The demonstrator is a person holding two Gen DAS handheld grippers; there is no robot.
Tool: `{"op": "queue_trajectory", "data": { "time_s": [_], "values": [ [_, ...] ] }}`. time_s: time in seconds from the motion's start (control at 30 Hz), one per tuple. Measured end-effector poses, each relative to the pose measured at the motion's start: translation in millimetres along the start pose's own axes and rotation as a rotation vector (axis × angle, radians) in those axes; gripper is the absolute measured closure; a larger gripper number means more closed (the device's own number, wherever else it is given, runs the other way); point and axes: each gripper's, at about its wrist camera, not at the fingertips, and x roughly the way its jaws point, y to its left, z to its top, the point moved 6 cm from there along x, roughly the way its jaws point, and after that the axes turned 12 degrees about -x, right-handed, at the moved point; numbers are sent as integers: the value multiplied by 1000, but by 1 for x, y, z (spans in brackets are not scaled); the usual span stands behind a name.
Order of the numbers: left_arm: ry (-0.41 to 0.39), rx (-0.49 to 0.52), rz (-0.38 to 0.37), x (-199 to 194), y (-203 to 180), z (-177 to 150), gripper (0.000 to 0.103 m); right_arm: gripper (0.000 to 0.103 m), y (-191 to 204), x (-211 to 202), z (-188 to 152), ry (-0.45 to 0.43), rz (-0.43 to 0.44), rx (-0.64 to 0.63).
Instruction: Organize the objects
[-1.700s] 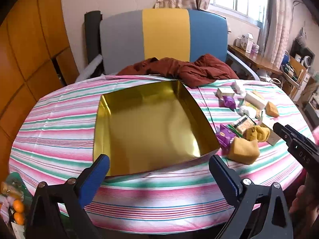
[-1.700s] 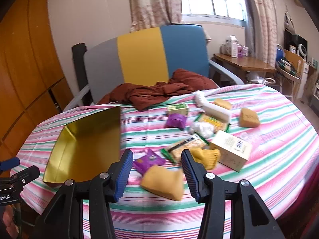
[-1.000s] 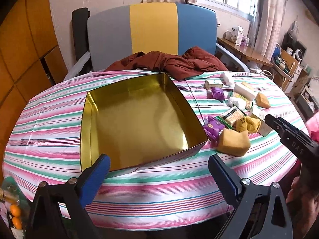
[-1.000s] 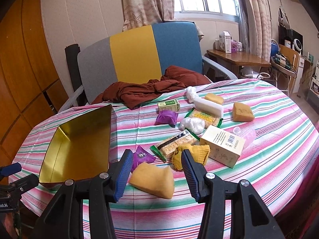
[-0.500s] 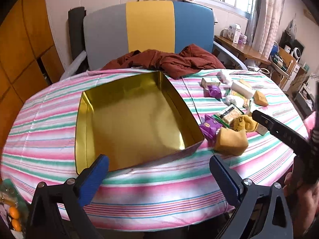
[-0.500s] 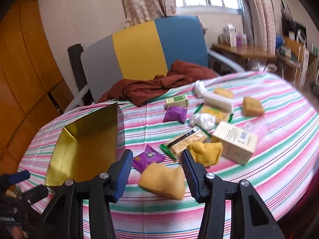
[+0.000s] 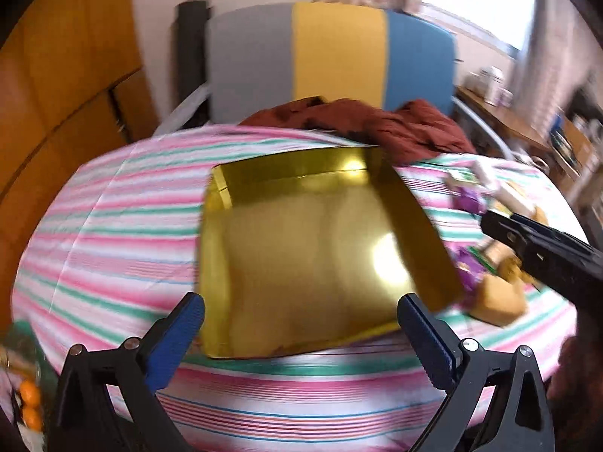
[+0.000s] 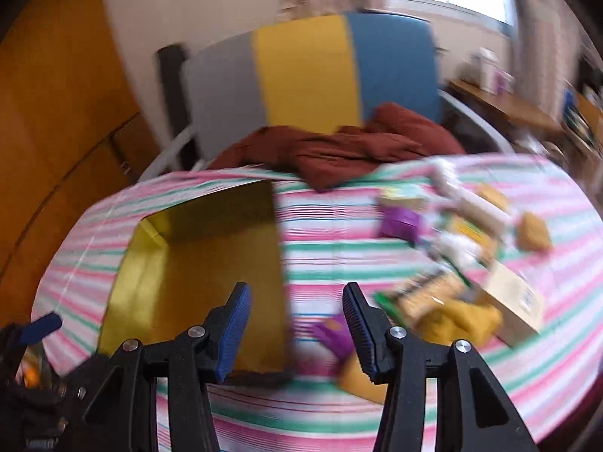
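An empty gold tray (image 7: 312, 248) lies on the striped round table (image 7: 113, 233). My left gripper (image 7: 299, 316) hangs over the table's near edge in front of the tray, open wide and holding nothing. My right gripper (image 8: 296, 297) is open, lined up with the tray's (image 8: 211, 248) right wall, nothing in it. To the right of the tray lie loose items: a yellow pad (image 7: 497, 301), purple packets (image 8: 399, 222), a snack bar (image 8: 426, 293), a yellow cloth (image 8: 463, 320), a cream box (image 8: 516, 301). Both views are blurred.
A chair with a grey, yellow and blue back (image 7: 331, 52) stands behind the table, a maroon cloth (image 7: 377, 124) spilling onto the far edge. Wooden panels (image 7: 56, 75) fill the left. A side table (image 7: 505, 120) is at the right. A bag with oranges (image 7: 28, 403) sits low left.
Both grippers have swung to the left: the tray and the items now sit further right in both views. The right gripper, earlier over the yellow pad, now faces the tray's right wall.
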Motion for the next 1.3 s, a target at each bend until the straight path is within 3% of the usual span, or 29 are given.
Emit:
{"op": "queue_trajectory", "data": {
  "time_s": [0.13, 0.37, 0.9, 1.0, 1.1, 1.2, 1.3],
  "values": [
    [-13, -69, 68, 12, 30, 7, 0, 52, 34, 10, 5, 17, 19, -105],
    [-28, -37, 131, 29, 35, 9, 0, 52, 55, 38, 4, 69, 50, -134],
    [32, -66, 143, 45, 32, 5, 0, 52, 58, 57, -6, 110, 66, -140],
    [39, -62, 141, 45, 26, 3, 0, 52, 42, 44, -7, 84, 76, -94],
    [23, -34, 138, 38, 17, 4, 0, 52, 5, 20, -13, 43, 19, -48],
    [7, 3, 119, 31, 2, 4, 0, 52, -55, -1, -37, 47, -47, 71],
    [24, 22, 67, 26, -21, 1, 0, 52, -128, -10, -77, 114, -158, 237]
  ]
}}
